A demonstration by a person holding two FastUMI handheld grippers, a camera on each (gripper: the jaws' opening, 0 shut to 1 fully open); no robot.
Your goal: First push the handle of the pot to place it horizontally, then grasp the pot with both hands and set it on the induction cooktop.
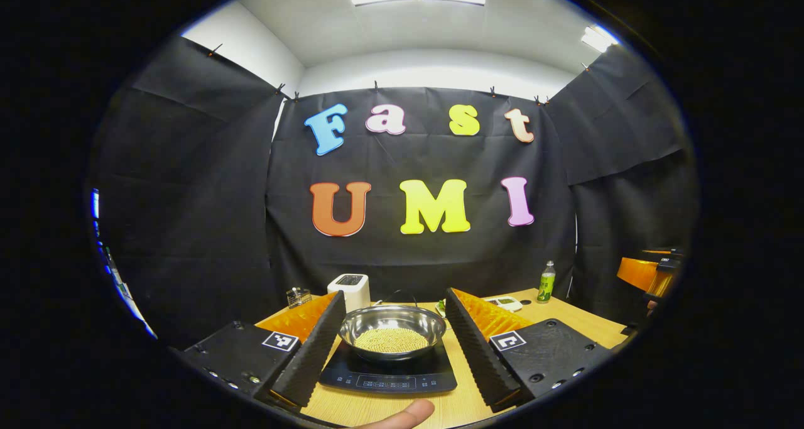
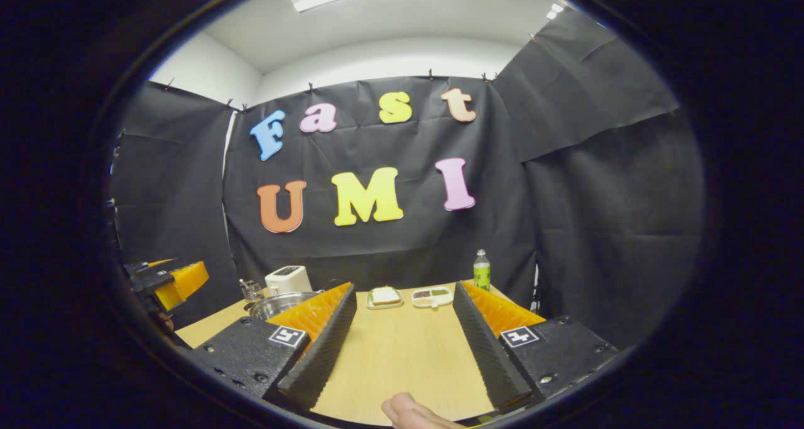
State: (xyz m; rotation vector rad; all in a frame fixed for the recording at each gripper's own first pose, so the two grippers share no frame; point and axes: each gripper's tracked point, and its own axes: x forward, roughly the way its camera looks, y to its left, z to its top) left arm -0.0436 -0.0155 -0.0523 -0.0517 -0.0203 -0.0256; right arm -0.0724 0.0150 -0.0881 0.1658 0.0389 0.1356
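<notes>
Pot [image 1: 392, 331] sat on the induction cooktop [image 1: 389, 374], dead ahead of your left claw [image 1: 392, 347] and framed between its two spread fingers, neither one touching the rim. It held a layer of small pale grains. A thin wire handle [image 1: 397, 296] arched just behind the pot's far rim; whether it lay flat or stood up, I couldn't tell.

From your right claw [image 2: 397, 347], fingers also apart and holding nothing, the pot [image 2: 279, 303] lay off to the left, half hidden behind the left finger, with bare surface [image 2: 396, 353] straight in front. So the left claw was the nearer one and already lined up on the pot; the right one would have needed to swing left toward the cooktop.

Beyond the cooktop: a white appliance [image 1: 349, 289], a green bottle [image 1: 546, 282], and two small dishes [image 2: 408, 297].
</notes>
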